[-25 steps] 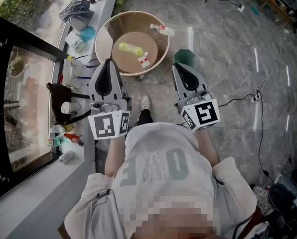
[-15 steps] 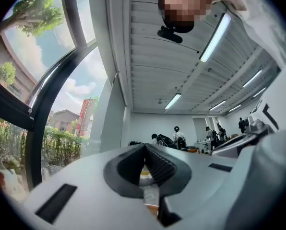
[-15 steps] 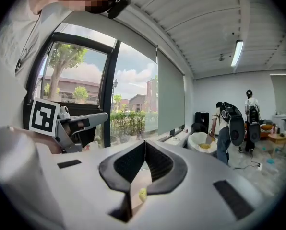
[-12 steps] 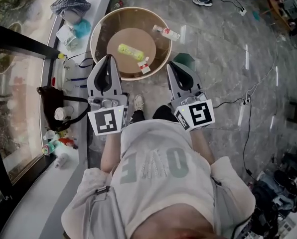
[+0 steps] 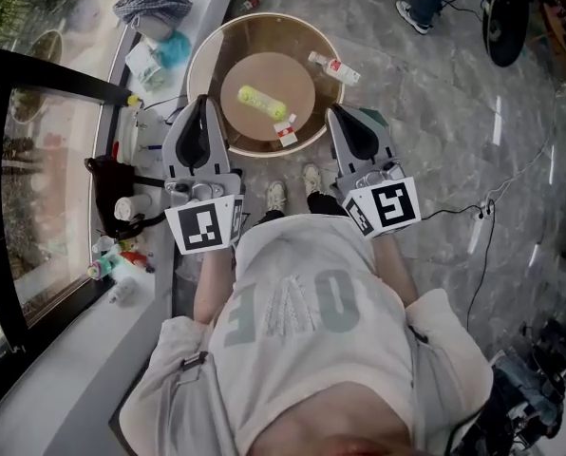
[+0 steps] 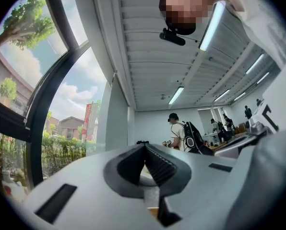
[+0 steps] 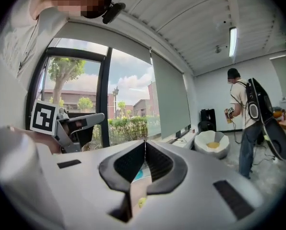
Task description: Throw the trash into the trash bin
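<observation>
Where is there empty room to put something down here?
The floor right of the bin, out to the cable, is bare. The window ledge is crowded with bottles, a bag and a cloth; only its near end is free.

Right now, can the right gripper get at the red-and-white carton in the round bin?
Probably yes. The right gripper hangs at the near rim of the bin, the carton lies uncovered just inside, nothing between. Its jaws are shut, so open first.

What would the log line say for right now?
left gripper: shut, empty | right gripper: shut, empty | bin: yellow bottle inside | position: both grippers at the bin's near side
</observation>
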Tool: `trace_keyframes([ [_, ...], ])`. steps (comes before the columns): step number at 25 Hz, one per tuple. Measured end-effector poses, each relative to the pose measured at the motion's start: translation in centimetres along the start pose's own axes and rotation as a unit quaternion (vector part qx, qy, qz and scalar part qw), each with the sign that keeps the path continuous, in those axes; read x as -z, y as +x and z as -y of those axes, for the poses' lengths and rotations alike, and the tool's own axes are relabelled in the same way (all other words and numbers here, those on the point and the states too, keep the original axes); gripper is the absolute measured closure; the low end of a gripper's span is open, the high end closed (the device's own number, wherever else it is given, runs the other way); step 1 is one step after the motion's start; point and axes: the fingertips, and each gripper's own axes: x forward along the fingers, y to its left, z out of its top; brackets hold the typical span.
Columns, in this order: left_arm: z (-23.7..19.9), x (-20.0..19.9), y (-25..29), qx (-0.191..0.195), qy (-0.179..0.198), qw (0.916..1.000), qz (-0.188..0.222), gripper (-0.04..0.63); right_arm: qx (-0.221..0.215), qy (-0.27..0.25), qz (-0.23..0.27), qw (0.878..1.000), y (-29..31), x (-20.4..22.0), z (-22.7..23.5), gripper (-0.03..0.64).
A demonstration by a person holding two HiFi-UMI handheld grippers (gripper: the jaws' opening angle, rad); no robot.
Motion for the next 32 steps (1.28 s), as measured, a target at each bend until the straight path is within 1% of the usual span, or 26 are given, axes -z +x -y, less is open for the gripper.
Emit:
trace_keyframes([
  [3, 0.5, -0.3, 1.2, -0.014, 0.009, 0.9999, 0.003, 0.583, -0.019, -0.004, 0.011, 1.000, 0.6, -0.4, 1.8, 0.601],
  [6, 0.5, -0.4, 2.4, -0.030, 0.017, 0.9994, 0.002, 0.583, -0.029, -0.002, 0.017, 0.999, 1.1, -0.6, 3.4, 0.601],
  [12, 0.2, -0.5, 3.4, -0.068, 0.033, 0.9971, 0.004, 0.583, -0.060, 0.005, 0.020, 0.998, 1.8, -0.5, 5.4, 0.601],
  [19, 1.3, -1.9, 5.4, -0.071, 0.061, 0.9949, 0.036, 0.583, -0.111, -0.024, 0.015, 0.993, 3.0, -1.2, 6.2, 0.601],
  [22, 1.3, -1.9, 5.2, -0.077, 0.056, 0.9946, 0.041, 0.583, -0.111, -0.042, 0.017, 0.993, 3.8, -1.4, 5.9, 0.601],
  [24, 0.8, -0.6, 4.7, -0.084, 0.044, 0.9951, 0.030, 0.583, -0.112, -0.048, 0.019, 0.992, 4.3, -1.3, 5.5, 0.601],
  [26, 0.3, 1.0, 4.2, -0.085, 0.036, 0.9956, 0.016, 0.583, -0.120, -0.053, 0.019, 0.991, 5.4, -0.3, 5.0, 0.598],
  [27, 0.1, 2.0, 4.2, -0.084, 0.034, 0.9958, 0.007, 0.583, -0.126, -0.058, 0.018, 0.990, 6.3, 0.7, 4.9, 0.584],
  [28, 0.0, 3.2, 4.3, -0.083, 0.034, 0.9960, -0.003, 0.583, -0.134, -0.064, 0.012, 0.989, 7.3, 2.3, 4.9, 0.462],
  [29, -0.1, 4.5, 4.3, -0.083, 0.033, 0.9959, -0.013, 0.583, -0.145, -0.071, -0.002, 0.987, 8.4, 4.5, 4.9, 0.358],
  [30, -0.2, 6.0, 4.2, -0.084, 0.032, 0.9957, -0.022, 0.583, -0.156, -0.073, -0.026, 0.985, 9.5, 7.4, 4.9, 0.352],
  [32, -0.4, 9.2, 3.7, -0.089, 0.021, 0.9948, -0.046, 0.583, -0.179, -0.060, -0.099, 0.977, 11.3, 15.6, 4.8, 0.339],
])
